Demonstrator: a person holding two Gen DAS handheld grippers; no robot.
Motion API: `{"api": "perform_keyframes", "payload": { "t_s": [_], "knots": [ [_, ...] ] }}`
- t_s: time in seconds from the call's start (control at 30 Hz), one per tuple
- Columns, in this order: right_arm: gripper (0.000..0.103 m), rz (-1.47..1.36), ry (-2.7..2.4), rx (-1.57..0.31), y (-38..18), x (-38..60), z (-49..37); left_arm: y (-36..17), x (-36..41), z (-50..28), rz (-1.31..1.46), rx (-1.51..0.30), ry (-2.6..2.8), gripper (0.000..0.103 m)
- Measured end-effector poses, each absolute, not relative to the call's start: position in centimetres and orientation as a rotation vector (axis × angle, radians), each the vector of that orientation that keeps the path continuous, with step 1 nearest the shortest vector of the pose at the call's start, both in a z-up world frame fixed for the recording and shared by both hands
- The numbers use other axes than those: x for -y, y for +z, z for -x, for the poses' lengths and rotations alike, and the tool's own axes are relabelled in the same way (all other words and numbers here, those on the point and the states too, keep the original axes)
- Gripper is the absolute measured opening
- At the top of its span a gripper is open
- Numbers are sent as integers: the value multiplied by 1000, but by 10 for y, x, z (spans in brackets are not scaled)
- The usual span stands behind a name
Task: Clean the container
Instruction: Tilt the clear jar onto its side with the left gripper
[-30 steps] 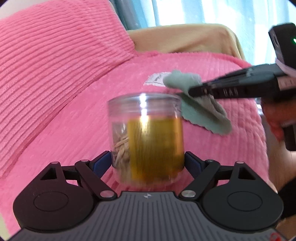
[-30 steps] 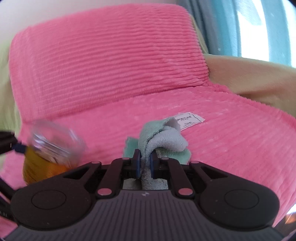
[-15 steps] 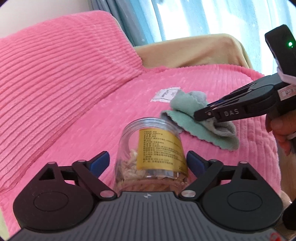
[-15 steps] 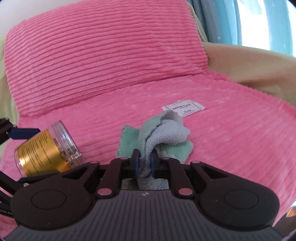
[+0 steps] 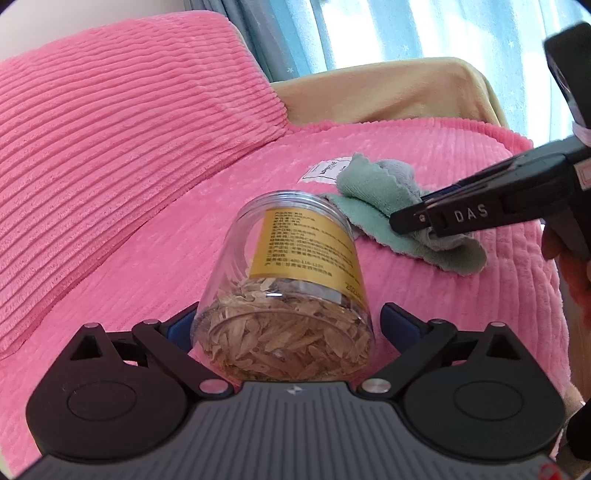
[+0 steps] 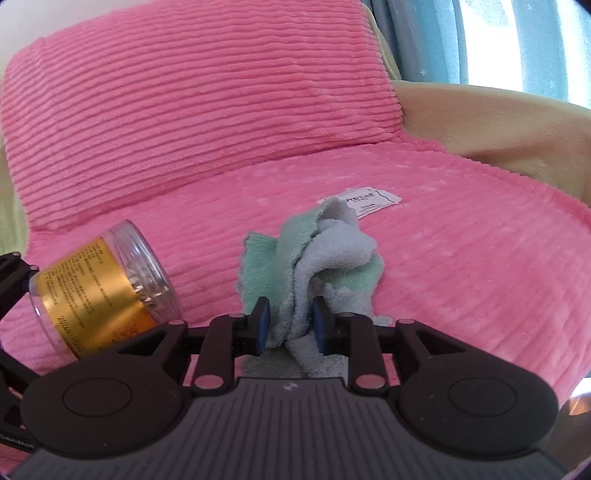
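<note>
A clear plastic jar (image 5: 295, 266) with a gold label and dried flakes inside lies tilted on the pink seat cushion (image 5: 184, 240), its base towards the camera. My left gripper (image 5: 284, 321) straddles the jar's base and is open, with a sliver of cushion showing beside the right pad. The right wrist view shows the jar (image 6: 107, 284) at lower left. A crumpled green and grey cloth (image 6: 325, 258) rests on the cushion. My right gripper (image 6: 290, 325) is open, its blue pads loosely either side of a fold. From the left wrist, the right gripper (image 5: 406, 221) lies over the cloth (image 5: 376, 195).
A ribbed pink back cushion (image 6: 203, 103) rises behind the seat. A white fabric tag (image 6: 369, 201) lies just past the cloth. A tan armrest (image 5: 388, 88) and blue curtains (image 5: 406, 29) are at the back right. A person's hand (image 5: 569, 266) holds the right gripper.
The left gripper lowered the jar onto the cushion and opened around it. The right gripper's pads, pinched on the cloth half a second ago, have spread apart.
</note>
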State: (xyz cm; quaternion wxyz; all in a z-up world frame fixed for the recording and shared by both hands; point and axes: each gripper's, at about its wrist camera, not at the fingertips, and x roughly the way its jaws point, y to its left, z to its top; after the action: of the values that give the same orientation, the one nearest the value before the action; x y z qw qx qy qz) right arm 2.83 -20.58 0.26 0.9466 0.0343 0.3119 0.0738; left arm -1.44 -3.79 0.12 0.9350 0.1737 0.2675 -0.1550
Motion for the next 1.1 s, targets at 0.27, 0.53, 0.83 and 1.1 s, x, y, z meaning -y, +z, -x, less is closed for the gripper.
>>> {"api": "perform_keyframes", "payload": {
  "t_s": [0.27, 0.53, 0.83, 1.1],
  "knots": [
    [23, -154, 164, -667, 1, 219, -28, -1, 34, 12, -333, -551, -307, 99],
    [23, -292, 168, -717, 4, 235, -33, 1, 33, 12, -313, -537, -303, 100],
    [25, 105, 193, -746, 8, 191, -30, 1, 35, 13, -319, -530, -309, 100],
    [25, -107, 218, -738, 6, 219, -33, -4, 32, 11, -301, -538, -284, 100]
  ]
}}
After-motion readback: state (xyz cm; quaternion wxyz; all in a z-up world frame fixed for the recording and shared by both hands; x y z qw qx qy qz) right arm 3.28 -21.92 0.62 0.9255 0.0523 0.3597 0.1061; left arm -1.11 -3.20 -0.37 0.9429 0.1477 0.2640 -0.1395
